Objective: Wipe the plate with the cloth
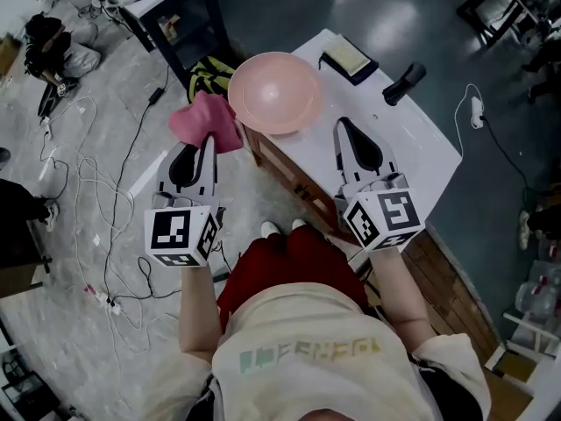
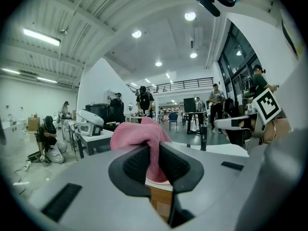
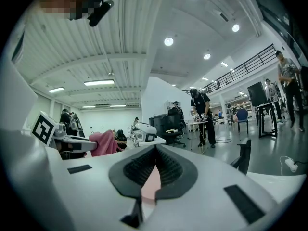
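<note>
Plate (image 1: 275, 92) — pink, at the table (image 1: 421, 152) corner — pinched at its rim by the right gripper (image 1: 343, 124). Left gripper (image 1: 209, 139) clamps the cloth (image 1: 203, 117) just beside the plate.

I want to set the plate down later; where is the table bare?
Bare tabletop lies between the black object and the near right corner, beside the right tool. The far end is crowded: the notebook, and the plate at the left edge.

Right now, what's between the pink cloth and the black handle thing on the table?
The pink plate, gripped at its rim by the right claw. The head view shows it.
</note>
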